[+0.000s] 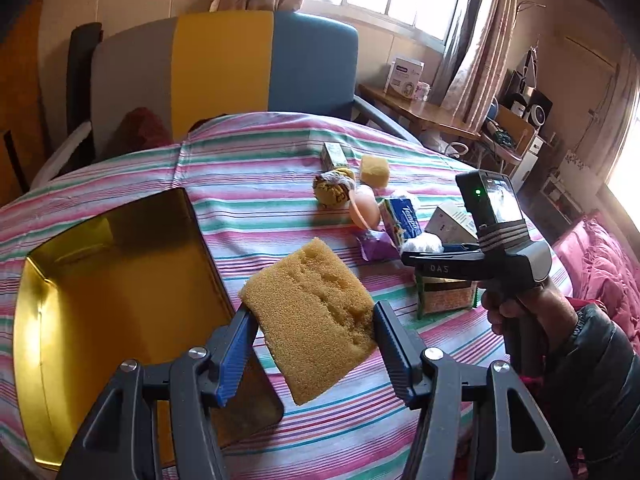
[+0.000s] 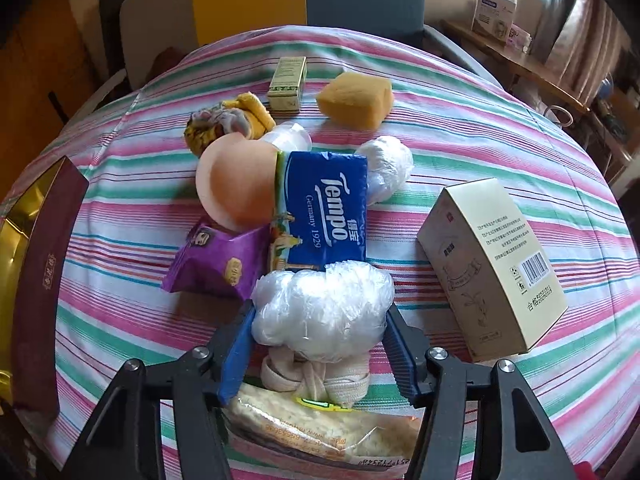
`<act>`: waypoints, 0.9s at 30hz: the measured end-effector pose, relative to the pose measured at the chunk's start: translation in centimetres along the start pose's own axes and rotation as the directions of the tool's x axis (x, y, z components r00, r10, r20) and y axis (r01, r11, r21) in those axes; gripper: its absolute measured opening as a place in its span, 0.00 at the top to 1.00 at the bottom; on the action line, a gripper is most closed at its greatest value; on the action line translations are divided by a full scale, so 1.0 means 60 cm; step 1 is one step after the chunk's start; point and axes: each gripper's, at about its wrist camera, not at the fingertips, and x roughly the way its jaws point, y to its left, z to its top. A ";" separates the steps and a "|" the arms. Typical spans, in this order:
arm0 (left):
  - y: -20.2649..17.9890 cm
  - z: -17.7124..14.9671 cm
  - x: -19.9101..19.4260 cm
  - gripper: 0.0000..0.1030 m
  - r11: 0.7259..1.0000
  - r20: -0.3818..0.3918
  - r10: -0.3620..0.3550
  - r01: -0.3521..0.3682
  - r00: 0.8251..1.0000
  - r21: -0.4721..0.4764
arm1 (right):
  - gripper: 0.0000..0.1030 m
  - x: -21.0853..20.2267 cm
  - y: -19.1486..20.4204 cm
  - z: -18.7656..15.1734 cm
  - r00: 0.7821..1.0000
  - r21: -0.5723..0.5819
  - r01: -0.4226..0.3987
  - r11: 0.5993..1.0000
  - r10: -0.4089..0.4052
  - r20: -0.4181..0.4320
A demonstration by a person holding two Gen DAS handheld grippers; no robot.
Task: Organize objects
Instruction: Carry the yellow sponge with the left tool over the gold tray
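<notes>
The right gripper (image 2: 320,344) fingers (image 2: 236,356) flank a crumpled plastic bag (image 2: 324,312) on the striped tablecloth (image 2: 460,132).

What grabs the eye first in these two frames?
The big yellow sponge held up between the fingers of the left gripper, just right of the open gold-lined box on the striped tablecloth. In the right wrist view, the right gripper closes around a crumpled clear plastic bag, with the blue Tempo tissue pack just beyond it in the central clutter and a cream carton to the right.
</notes>
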 end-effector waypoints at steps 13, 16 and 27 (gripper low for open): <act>0.037 -0.007 -0.015 0.42 0.998 0.011 0.064 -0.064 0.998 -0.028 | 0.41 0.000 -0.001 -0.004 1.000 0.000 0.017 1.000 -0.017 0.004; 0.047 -0.010 -0.014 0.42 0.997 0.003 0.075 -0.075 0.997 -0.036 | 0.41 0.000 0.000 -0.005 1.000 -0.003 0.023 1.000 -0.023 0.005; 0.188 -0.012 -0.026 0.42 0.976 -0.034 0.141 -0.145 0.989 -0.164 | 0.41 0.003 0.000 -0.004 1.000 -0.011 0.029 1.000 -0.029 0.006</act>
